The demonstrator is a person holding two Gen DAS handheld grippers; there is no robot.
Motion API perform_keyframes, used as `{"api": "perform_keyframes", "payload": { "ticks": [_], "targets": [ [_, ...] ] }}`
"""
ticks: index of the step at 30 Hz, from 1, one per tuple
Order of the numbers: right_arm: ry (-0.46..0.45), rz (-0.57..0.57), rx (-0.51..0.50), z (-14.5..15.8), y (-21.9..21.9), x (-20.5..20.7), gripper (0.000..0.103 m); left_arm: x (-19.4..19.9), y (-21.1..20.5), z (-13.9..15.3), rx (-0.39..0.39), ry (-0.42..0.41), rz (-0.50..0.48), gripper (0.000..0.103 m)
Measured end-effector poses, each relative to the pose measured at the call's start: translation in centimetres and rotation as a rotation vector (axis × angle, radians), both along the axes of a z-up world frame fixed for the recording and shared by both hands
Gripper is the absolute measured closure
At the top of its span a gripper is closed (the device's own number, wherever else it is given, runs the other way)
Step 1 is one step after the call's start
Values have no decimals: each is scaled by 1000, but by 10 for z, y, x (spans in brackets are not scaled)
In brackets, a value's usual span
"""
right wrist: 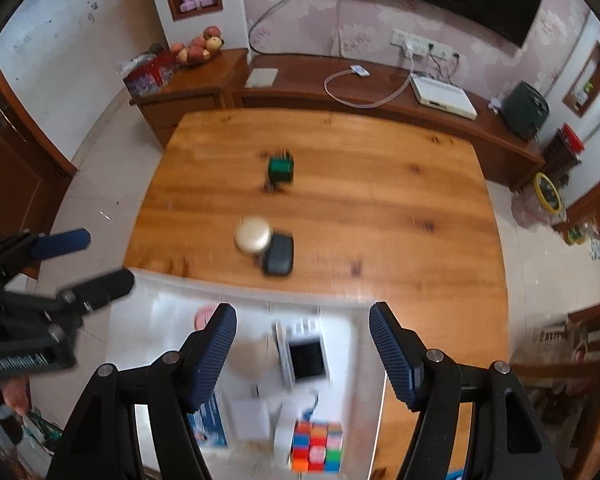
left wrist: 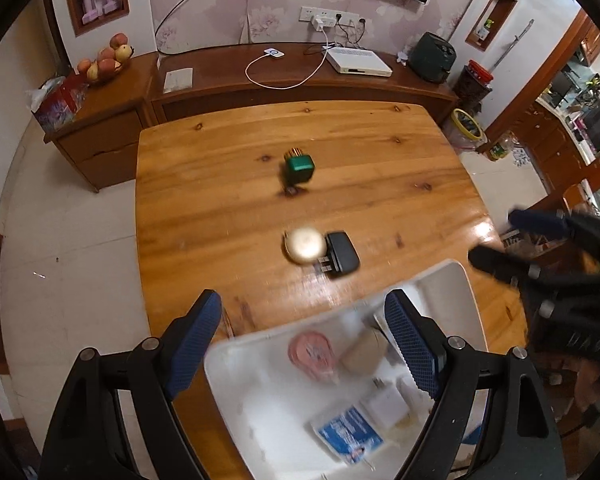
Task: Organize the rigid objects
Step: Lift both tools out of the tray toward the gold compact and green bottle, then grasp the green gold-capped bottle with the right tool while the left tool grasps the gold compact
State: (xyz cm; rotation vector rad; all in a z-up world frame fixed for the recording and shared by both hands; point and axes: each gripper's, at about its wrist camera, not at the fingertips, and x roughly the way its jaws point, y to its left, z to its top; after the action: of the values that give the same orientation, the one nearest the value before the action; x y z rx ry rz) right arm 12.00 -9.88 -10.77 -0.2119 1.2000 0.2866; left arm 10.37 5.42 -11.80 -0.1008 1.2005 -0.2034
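Both grippers wide, empty, above white tray (right wrist: 352,344); round tin (right wrist: 253,234) touching black charger (right wrist: 278,255) straight ahead on desk (right wrist: 380,184), right gripper (right wrist: 303,350) nearer than left gripper (left wrist: 303,340).

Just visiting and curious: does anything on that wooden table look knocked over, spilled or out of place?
Nothing looks spilled or broken. Three things lie loose on the table, outside the white bin: a green block, a round cream object and a black charger touching it. Blur hides finer detail.
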Motion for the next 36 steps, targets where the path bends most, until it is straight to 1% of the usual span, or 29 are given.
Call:
{"api": "perform_keyframes", "payload": {
  "ticks": [2, 3, 4, 8, 11, 14, 18, 22, 24, 27, 29, 30, 31, 32, 33, 36],
  "targets": [
    [-2, 8, 8, 2, 6, 27, 32, 17, -2, -11, 19, 18, 13, 17],
    [-3, 8, 16, 1, 8, 44, 28, 23, -1, -16, 23, 27, 20, 17],
    [-2, 5, 21, -2, 10, 57, 27, 33, -2, -26, 26, 45, 34, 17],
    [27, 5, 41, -23, 20, 110, 27, 57, 0, -53, 23, 75, 92, 17],
    [56, 10, 53, -46, 32, 147, 27, 68, 0, -68, 16, 90, 123, 17],
    [110, 5, 65, -80, 44, 180, 27, 78, 0, -85, 4, 110, 151, 17],
    [177, -6, 81, -121, 55, 206, 27, 85, -1, -107, -20, 143, 182, 17],
    [242, -25, 82, -156, 60, 220, 27, 88, -3, -121, -41, 168, 202, 17],
    [272, -27, 91, -170, 63, 224, 27, 89, -3, -127, -49, 179, 208, 17],
    [287, -18, 81, -186, 69, 226, 27, 91, -2, -135, -61, 195, 221, 17],
    [292, -15, 81, -192, 71, 225, 31, 93, -3, -137, -67, 202, 225, 17],
    [299, -12, 83, -195, 72, 226, 40, 93, -5, -138, -71, 204, 225, 17],
    [308, -9, 79, -198, 73, 225, 52, 94, -6, -139, -73, 206, 224, 17],
    [322, -4, 73, -200, 74, 225, 56, 95, -8, -140, -73, 209, 220, 17],
    [300, 3, 68, -197, 76, 224, 62, 95, -9, -141, -72, 210, 218, 17],
    [302, 8, 53, -195, 75, 222, 62, 99, -11, -146, -73, 225, 212, 17]
  ]
}}
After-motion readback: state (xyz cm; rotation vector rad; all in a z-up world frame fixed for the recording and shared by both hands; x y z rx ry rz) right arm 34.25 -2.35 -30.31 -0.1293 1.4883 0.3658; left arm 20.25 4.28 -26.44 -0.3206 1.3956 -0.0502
